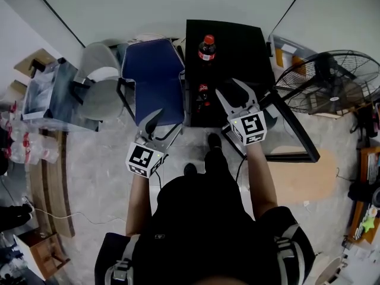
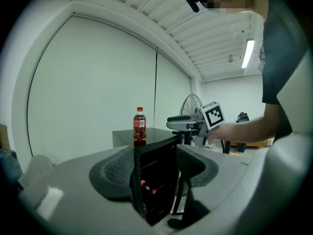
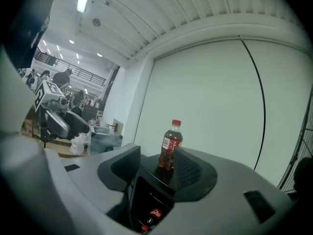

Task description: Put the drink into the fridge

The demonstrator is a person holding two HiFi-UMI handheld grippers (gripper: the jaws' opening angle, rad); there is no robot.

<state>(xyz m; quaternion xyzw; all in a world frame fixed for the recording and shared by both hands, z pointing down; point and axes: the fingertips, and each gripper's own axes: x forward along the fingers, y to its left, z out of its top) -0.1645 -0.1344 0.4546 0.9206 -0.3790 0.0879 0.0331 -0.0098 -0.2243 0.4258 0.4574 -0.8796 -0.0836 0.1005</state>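
Observation:
A cola bottle with a red cap stands upright on top of the black mini fridge. The fridge is open, and another cola bottle shows inside it. My right gripper hangs open in front of the fridge opening, nothing between its fingers. In the right gripper view the bottle stands well beyond the open gripper. My left gripper is open and empty, lower left of the fridge. In the left gripper view the bottle and the right gripper both appear beyond the open left gripper.
The fridge door is swung out to the right. A blue chair and a grey chair stand left of the fridge. A floor fan is at the right. A clear plastic box sits far left.

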